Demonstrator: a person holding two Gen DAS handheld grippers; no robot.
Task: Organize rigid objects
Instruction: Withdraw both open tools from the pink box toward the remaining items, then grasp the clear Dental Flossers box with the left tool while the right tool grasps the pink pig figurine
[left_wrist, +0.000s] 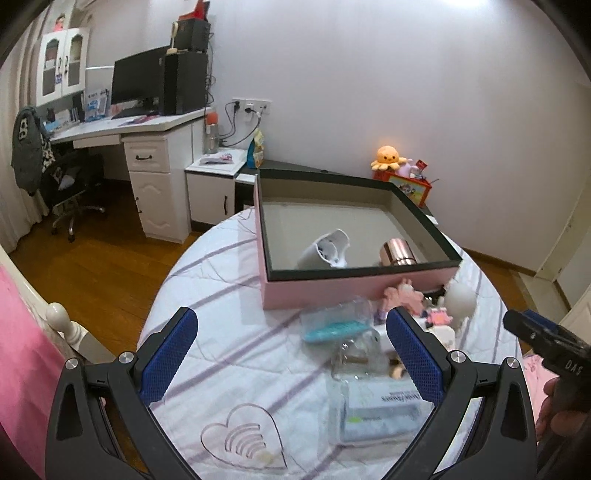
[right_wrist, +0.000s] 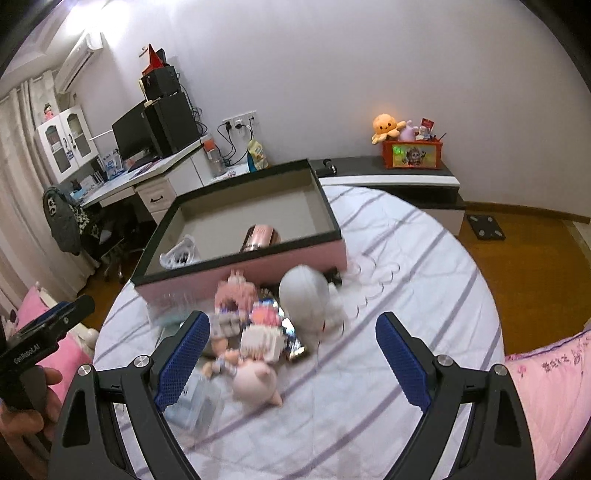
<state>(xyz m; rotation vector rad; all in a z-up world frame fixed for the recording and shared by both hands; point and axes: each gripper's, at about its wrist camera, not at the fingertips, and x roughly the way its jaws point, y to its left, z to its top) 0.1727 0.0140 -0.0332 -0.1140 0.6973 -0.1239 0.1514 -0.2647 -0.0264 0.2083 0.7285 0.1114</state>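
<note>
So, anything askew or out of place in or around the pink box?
Both items in the pink box lie tipped over: the white cup and rose-gold canister. The toys sit jumbled against its front wall.

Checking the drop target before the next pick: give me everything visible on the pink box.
The pink box is a wide, shallow, open-topped rectangular box, cardboard by the look, with pink outer walls, a dark rim band and a plain grey-beige lining. It sits flat on the striped bedspread, lidless. Inside, near the front wall, lie a white cup-like container tipped over and a rose-gold metallic cylinder. Small toys are piled against its front wall. Neither gripper touches it.
</note>
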